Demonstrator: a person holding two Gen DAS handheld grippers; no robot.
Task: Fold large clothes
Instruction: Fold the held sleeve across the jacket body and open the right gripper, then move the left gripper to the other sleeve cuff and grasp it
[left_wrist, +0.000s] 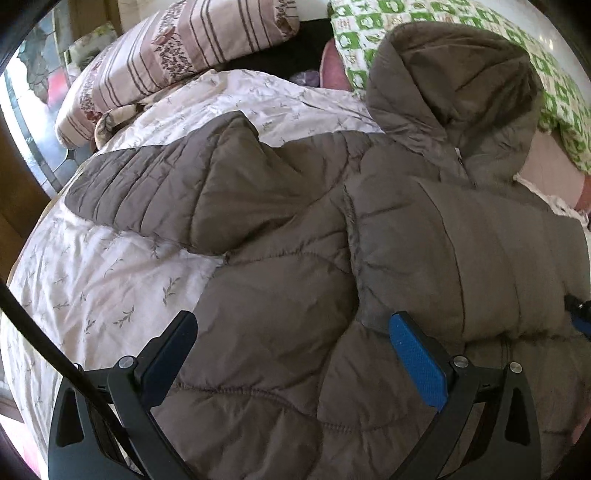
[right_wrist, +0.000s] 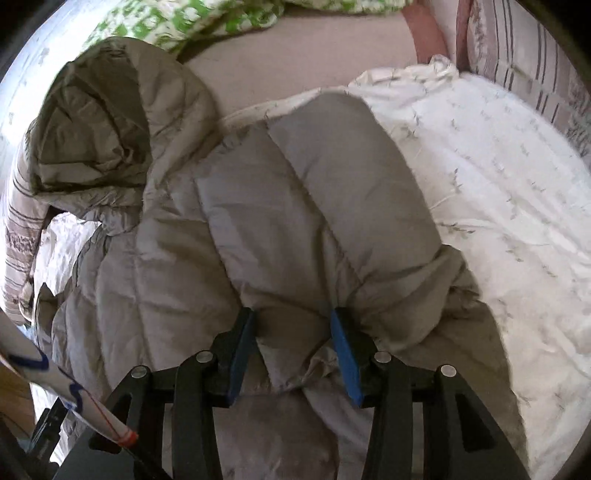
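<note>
A grey-brown puffer jacket (left_wrist: 277, 206) lies spread on a bed, its hood (left_wrist: 454, 92) at the far end and one sleeve (left_wrist: 147, 184) stretched out to the left. My left gripper (left_wrist: 291, 319) hovers open and wide over the jacket's lower body, holding nothing. In the right wrist view the other sleeve (right_wrist: 332, 184) lies folded over the jacket (right_wrist: 166, 277), beside the hood (right_wrist: 110, 110). My right gripper (right_wrist: 292, 314) is partly open and pushed down into that sleeve. A puffy fold sits between its blue pads (right_wrist: 345, 354), not clamped.
A white leaf-print bedsheet (left_wrist: 92, 277) covers the bed under the jacket. A striped pillow (left_wrist: 166, 55) and a green checked quilt (left_wrist: 554, 74) lie at the far end. A black cable (left_wrist: 37, 332) crosses the lower left. A window and wooden frame stand at the left.
</note>
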